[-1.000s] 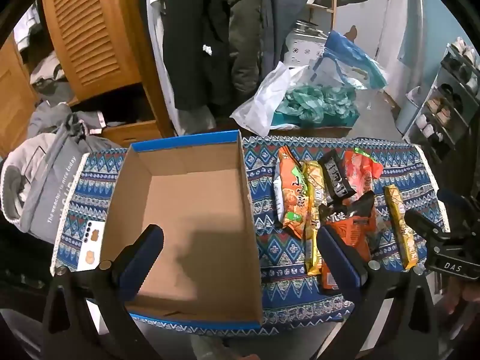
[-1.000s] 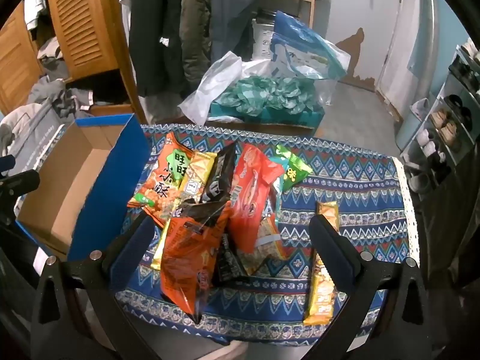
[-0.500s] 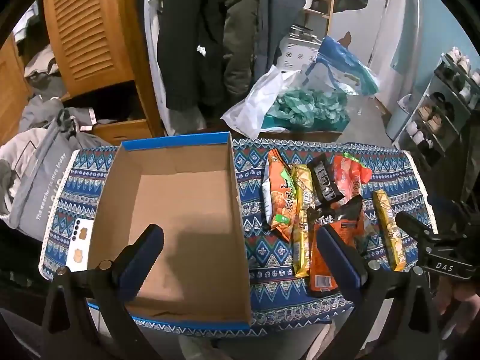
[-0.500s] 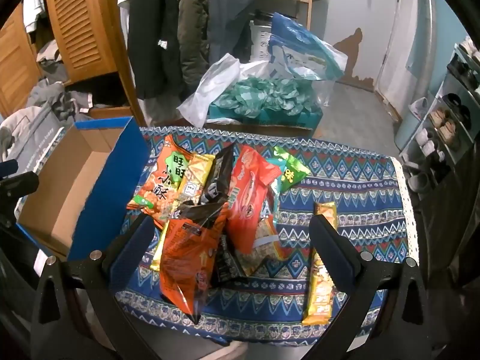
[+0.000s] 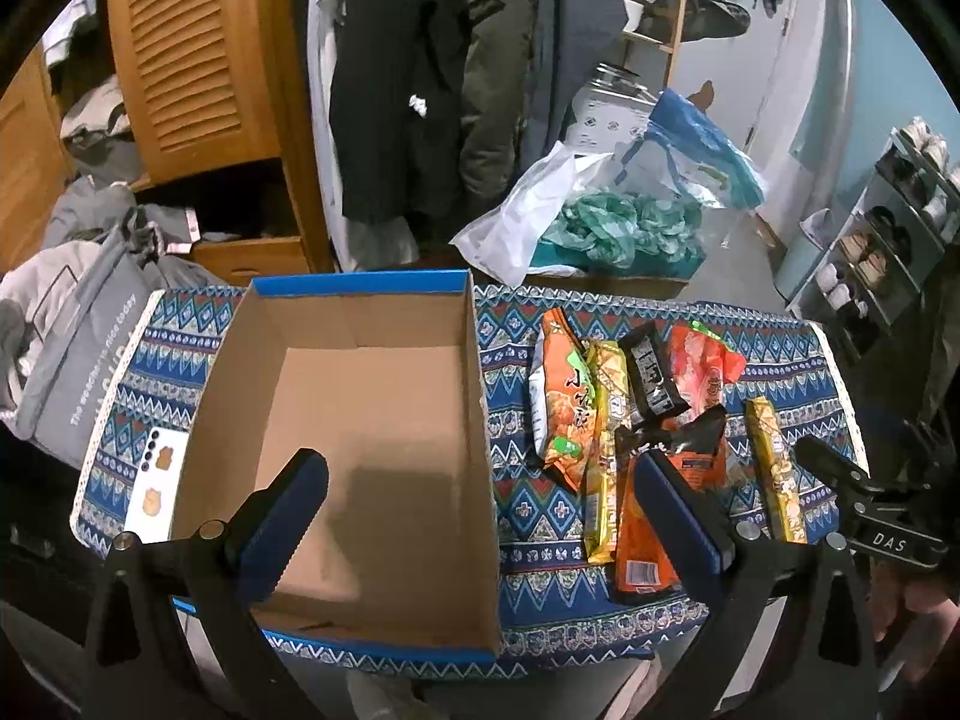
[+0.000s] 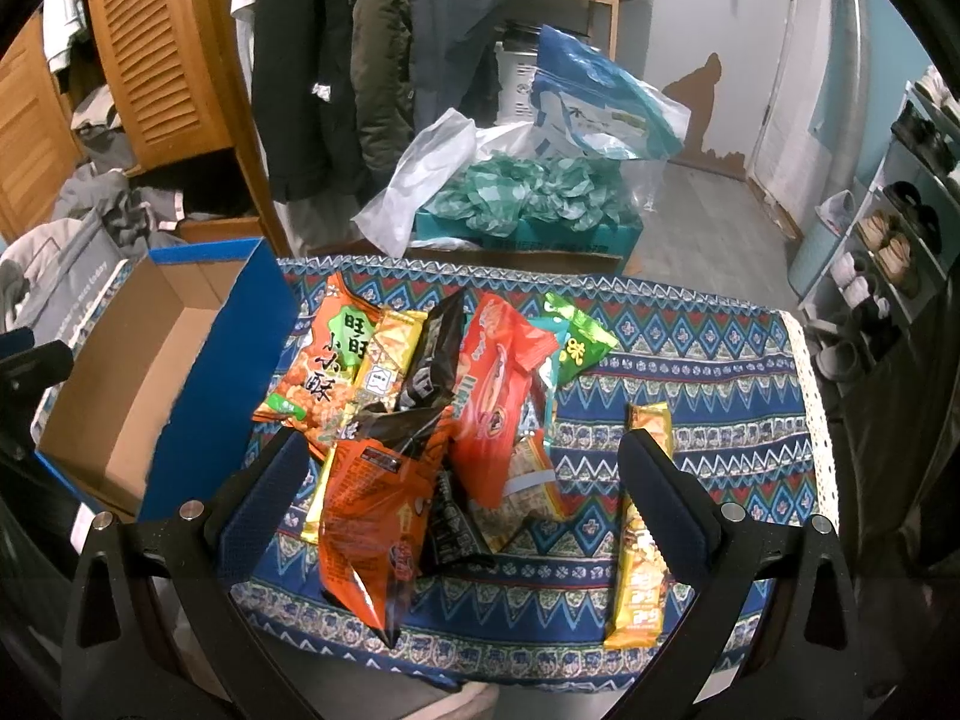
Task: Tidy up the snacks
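Note:
An empty cardboard box (image 5: 372,420) with a blue rim stands on the left of the patterned tablecloth (image 5: 522,510). To its right lies a heap of snack packets: an orange packet (image 6: 372,504), a red packet (image 6: 492,396), a black packet (image 6: 432,360), a green packet (image 6: 579,342) and a yellow bar (image 6: 642,546) apart on the right. My left gripper (image 5: 480,468) hovers open over the box's near right corner. My right gripper (image 6: 462,450) hangs open above the near side of the heap. Neither holds anything. The right gripper's tip (image 5: 840,474) shows at the left view's edge.
A white phone (image 5: 157,474) lies on the cloth left of the box (image 6: 150,384). Behind the table sit a teal box of green wrapping (image 6: 528,204) and plastic bags, hanging coats, and a wooden wardrobe (image 5: 198,60). A shoe rack (image 6: 900,228) stands at the right.
The left gripper has drawn back and up a little, so the box and table look smaller and more of the room shows. The right gripper has barely shifted. Both stay open.

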The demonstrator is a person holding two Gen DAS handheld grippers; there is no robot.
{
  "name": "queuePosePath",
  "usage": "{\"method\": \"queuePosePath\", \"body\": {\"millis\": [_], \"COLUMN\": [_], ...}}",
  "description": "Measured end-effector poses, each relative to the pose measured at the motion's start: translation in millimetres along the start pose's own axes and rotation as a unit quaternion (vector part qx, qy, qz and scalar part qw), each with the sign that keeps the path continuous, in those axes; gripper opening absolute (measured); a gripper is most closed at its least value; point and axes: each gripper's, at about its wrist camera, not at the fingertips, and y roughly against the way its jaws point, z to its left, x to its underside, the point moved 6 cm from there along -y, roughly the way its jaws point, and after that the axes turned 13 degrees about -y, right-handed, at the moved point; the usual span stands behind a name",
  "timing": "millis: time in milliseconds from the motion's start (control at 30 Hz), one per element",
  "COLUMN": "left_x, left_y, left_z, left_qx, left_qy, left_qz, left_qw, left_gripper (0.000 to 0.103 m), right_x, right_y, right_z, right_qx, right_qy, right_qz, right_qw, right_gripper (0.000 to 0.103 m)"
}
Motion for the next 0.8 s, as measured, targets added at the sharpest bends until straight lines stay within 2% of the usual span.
{"method": "queuePosePath", "body": {"millis": [800], "left_x": [5.9], "left_y": [-3.7], "left_z": [-5.4], "left_qx": [-0.005], "left_qy": [-0.016], "left_qz": [0.010], "left_qw": [0.9998], "left_gripper": [0.103], "right_x": [-5.1], "right_y": [4.7], "right_z": [-7.5], "right_qx": [0.000], "right_qy": [-0.004], "right_qz": [-0.005], "right_qw": [1.000], "right_gripper": [0.101]}}
